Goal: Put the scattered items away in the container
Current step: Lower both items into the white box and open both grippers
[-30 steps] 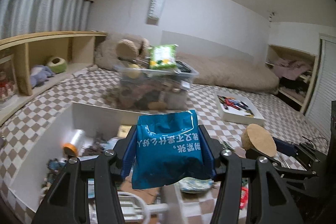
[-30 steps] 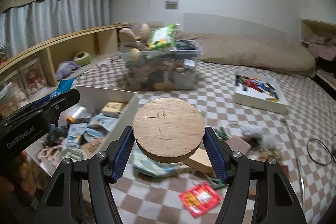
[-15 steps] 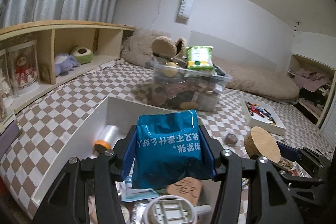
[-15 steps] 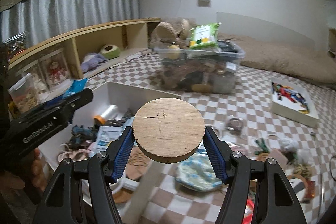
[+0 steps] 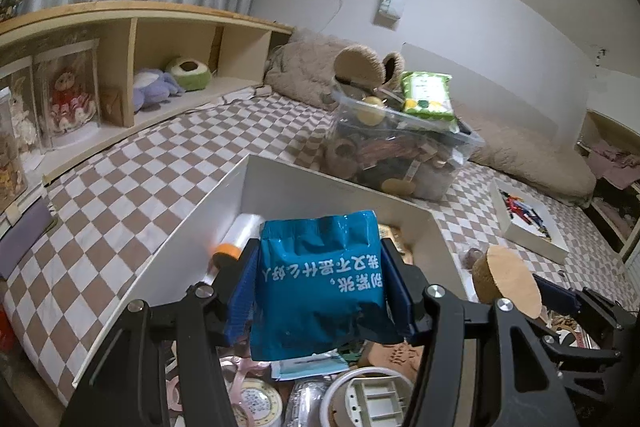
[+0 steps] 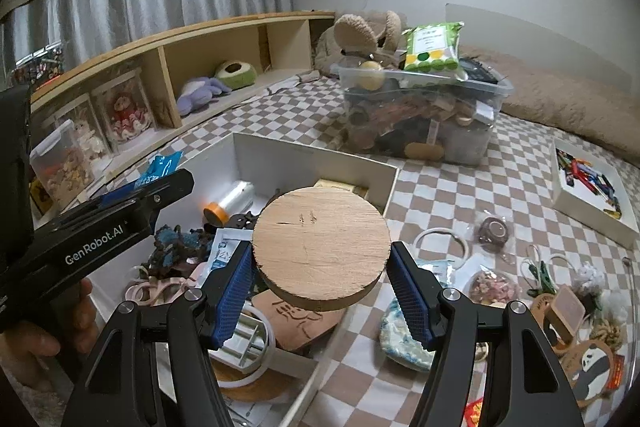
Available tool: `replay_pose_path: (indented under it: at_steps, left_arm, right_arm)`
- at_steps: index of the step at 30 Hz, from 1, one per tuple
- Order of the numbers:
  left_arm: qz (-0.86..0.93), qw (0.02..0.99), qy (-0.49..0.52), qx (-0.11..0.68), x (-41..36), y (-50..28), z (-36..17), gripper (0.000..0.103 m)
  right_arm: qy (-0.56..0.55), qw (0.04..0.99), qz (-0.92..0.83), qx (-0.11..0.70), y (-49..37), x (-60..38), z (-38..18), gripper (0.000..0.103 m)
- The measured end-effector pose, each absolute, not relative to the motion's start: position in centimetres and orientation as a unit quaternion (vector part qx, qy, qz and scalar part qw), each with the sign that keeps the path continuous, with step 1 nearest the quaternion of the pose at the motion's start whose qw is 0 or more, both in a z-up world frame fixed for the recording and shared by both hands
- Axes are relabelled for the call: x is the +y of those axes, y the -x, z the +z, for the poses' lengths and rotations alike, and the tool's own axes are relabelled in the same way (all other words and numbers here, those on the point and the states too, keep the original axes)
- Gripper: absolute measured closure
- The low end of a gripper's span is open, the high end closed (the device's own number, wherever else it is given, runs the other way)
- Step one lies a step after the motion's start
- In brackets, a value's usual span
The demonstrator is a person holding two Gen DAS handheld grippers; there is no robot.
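A blue snack packet (image 5: 318, 279) is held between the pads of the left gripper (image 5: 320, 293), whose jaws are opening, above the white open box (image 5: 304, 183); a round wooden disc (image 6: 321, 247) is clamped by the right gripper (image 6: 322, 285) over the box's near corner; loose items (image 6: 496, 231) are scattered on the checked mat (image 6: 460, 195) beside it.

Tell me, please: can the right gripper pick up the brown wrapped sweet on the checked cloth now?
Probably not: the right gripper already holds the wooden disc between its fingers, so the sweet must wait.
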State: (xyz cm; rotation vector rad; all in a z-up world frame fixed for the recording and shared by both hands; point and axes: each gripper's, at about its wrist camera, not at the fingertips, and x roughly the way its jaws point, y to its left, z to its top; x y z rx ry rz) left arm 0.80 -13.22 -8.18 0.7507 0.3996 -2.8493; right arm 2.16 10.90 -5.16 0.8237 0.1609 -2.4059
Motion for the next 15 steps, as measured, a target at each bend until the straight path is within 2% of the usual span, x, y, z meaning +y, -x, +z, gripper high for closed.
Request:
replay_pose_path:
  at_steps: [13,15]
  left_arm:
    - [-0.934,0.138,-0.293,0.148,-14.6,0.1,-10.0,0.043]
    - [-0.934,0.145,-0.292,0.147,-14.5,0.0,-9.9,0.04]
  right_arm:
    - [-0.327,0.307,-0.889,0.097,-0.9,8.0,-6.2,0.035]
    - [-0.332,0.307,-0.886,0.102,-0.7,7.7,-6.5,0.035]
